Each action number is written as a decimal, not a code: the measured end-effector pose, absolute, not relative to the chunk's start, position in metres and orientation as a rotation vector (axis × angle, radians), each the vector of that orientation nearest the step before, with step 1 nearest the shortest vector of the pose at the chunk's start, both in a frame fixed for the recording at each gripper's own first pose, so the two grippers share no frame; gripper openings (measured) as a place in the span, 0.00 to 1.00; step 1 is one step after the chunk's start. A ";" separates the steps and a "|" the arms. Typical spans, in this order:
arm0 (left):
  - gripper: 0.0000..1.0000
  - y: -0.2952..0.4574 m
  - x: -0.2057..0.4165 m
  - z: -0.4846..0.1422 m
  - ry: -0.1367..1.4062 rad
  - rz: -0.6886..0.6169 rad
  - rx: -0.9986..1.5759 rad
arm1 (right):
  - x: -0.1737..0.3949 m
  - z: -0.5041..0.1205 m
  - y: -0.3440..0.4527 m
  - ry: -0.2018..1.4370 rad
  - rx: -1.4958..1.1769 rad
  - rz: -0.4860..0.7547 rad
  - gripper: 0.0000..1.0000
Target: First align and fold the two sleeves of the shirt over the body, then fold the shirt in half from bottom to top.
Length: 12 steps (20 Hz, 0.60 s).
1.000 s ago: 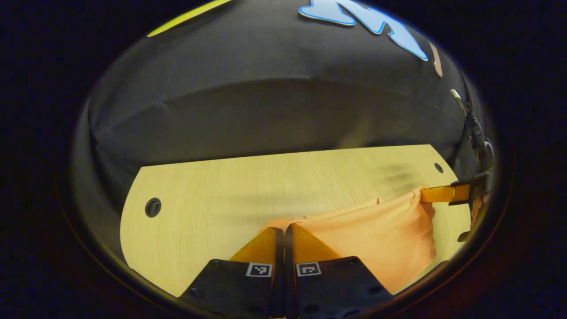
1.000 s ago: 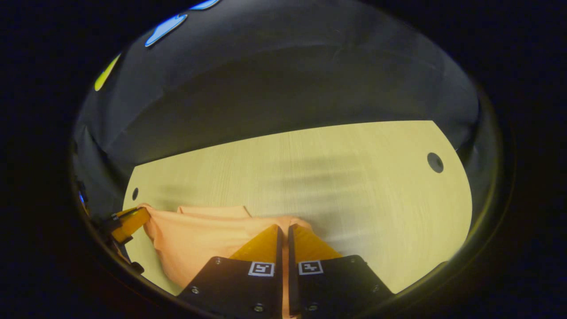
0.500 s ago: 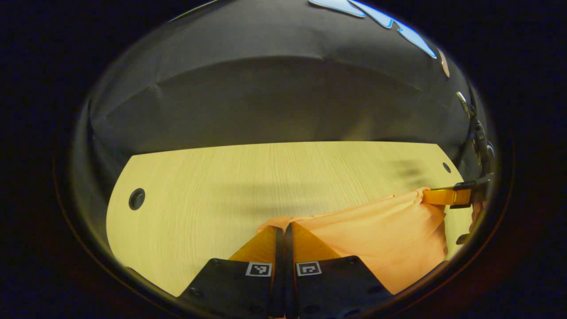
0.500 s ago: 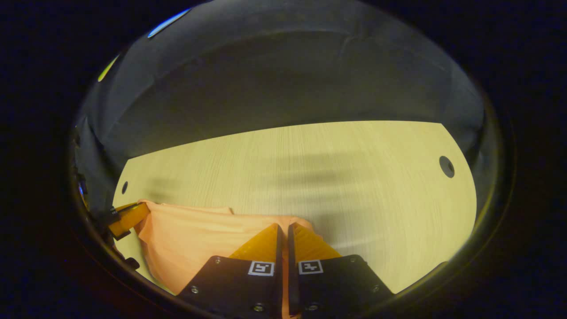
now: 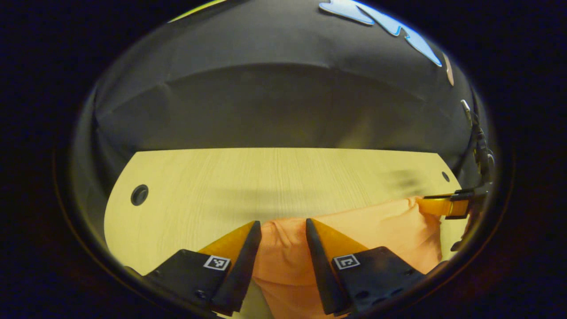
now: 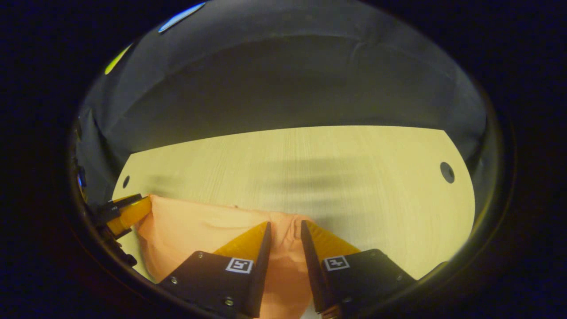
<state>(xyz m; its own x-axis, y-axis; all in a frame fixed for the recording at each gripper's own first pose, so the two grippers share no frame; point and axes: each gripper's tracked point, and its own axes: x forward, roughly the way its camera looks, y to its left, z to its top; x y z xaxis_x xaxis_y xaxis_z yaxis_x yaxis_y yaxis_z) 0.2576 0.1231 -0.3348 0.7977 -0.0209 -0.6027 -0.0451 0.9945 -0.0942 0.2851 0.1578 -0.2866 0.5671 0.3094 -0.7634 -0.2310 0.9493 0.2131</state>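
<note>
Table (image 5: 199, 186): shirt (image 5: 381, 230) between parted left gripper (image 5: 281, 228).

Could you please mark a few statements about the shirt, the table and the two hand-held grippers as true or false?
1. The left hand-held gripper has its fingers spread apart. True.
2. The shirt is blue. False: it is orange.
3. The right hand-held gripper is clamped shut on the shirt. False: its fingers stand apart, with cloth lying between them.
4. The shirt lies on a light wooden table. True.
5. The table has no holes in it. False: a round hole shows near its edge.
</note>
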 end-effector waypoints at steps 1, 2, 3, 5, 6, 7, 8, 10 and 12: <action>0.67 0.121 0.256 -0.325 0.635 0.010 -0.097 | 0.284 -0.281 0.158 0.906 0.099 0.317 0.47; 0.63 0.119 0.254 -0.316 0.626 0.010 -0.086 | 0.285 -0.274 0.158 0.898 0.106 0.315 0.47; 0.63 0.119 0.250 -0.306 0.620 0.016 -0.074 | 0.282 -0.267 0.158 0.896 0.113 0.317 0.47; 0.69 0.117 0.240 -0.284 0.611 0.013 -0.076 | 0.276 -0.250 0.154 0.896 0.125 0.319 0.47; 0.75 0.113 0.231 -0.272 0.608 0.011 -0.084 | 0.270 -0.239 0.151 0.897 0.129 0.321 0.47; 0.74 0.110 0.223 -0.261 0.607 0.012 -0.092 | 0.260 -0.227 0.150 0.895 0.134 0.321 0.47; 0.73 0.108 0.213 -0.249 0.602 0.015 -0.100 | 0.252 -0.215 0.149 0.893 0.140 0.323 0.47; 0.71 0.105 0.193 -0.222 0.586 0.017 -0.112 | 0.234 -0.189 0.145 0.886 0.154 0.326 0.47; 0.75 0.095 0.170 -0.191 0.566 0.016 -0.120 | 0.217 -0.160 0.138 0.868 0.169 0.327 0.47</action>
<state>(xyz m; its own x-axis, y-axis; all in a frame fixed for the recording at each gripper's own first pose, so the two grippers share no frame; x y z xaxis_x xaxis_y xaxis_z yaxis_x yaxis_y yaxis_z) 0.1695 0.0953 -0.1915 0.8439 -0.0182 -0.5362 -0.0479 0.9929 -0.1090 0.2175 0.1378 -0.1602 0.6009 0.3488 -0.7192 -0.2124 0.9371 0.2770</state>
